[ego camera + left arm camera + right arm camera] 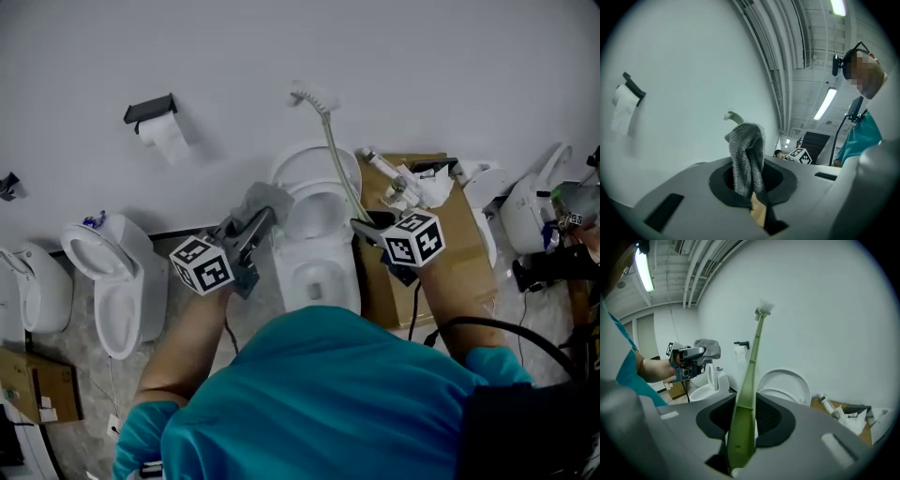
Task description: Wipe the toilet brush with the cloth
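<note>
Head view. Holds the toilet brush (336, 155) in the right gripper (367, 225), at about 2 o'clock from the frame's middle, clamped on the low end of the pale green handle. Points the white bristle head up toward 12 o'clock, against the wall and above the toilet (314, 272). Carries the cloth (267, 199) in the left gripper (262, 220), at about 11 o'clock, near the handle's lower part but apart from it. Shows no wiping contact yet.

Left gripper view. Pinches the grey knitted cloth with jaws nearly together, leaving a limp fold standing up from the pads toward 12 o'clock. Shows a pale green sliver behind the fold, probably the brush. Looks soft, light and floppy. Likely wraps readily round a thin shaft, but offers only the loose fold, so probably needs pressing against the handle rather than dabbing.

Right gripper view. Grips the handle with jaws partway closed on its sides, near the butt end at 6 o'clock. Runs the shaft up to the bristles at 12 o'clock. Seems to be light, stiff plastic, smooth and perhaps slippery when rubbed. Leaves a long lever above the grip, so likely to swing or twist under sideways pressure. Best held low and firm, wiping close above the jaws first. Probably springy at the bristles, and apt to snag the knit.
</note>
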Demonstrator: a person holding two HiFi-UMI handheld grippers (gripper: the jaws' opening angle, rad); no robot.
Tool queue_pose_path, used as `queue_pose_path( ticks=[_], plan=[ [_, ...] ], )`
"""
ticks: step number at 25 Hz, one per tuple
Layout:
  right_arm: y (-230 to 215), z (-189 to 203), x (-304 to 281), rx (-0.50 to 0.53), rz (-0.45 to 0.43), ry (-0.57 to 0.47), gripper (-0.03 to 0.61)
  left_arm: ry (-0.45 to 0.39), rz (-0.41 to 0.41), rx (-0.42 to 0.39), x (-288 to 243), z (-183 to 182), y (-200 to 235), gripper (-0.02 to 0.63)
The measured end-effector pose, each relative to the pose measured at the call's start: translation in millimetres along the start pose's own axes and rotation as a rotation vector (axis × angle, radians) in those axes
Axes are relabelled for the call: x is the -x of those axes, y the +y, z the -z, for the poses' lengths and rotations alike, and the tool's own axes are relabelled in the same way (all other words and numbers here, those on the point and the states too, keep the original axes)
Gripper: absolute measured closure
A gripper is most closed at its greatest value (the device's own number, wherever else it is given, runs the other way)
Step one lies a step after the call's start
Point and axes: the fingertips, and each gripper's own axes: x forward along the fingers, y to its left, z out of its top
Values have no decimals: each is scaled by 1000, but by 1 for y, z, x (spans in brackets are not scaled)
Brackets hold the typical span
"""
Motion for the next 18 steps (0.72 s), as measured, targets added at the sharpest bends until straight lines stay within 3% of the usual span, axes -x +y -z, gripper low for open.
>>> queue_pose_path(
  ticks=[4,8,13,18],
  plan=[
    [18,-43,-8,6,-57,-48,479,40,50,-2,-32,-12,-21,592],
    [29,-69,-17,140,-34,-45,479,131,18,31,-58,4,-14,592],
    [45,-68,-27,340,10,21,479,163,15,49,-66,10,-12,592],
    [53,-60,-37,442,41,59,479,154,18,87,-67,13,-9,592]
  ],
)
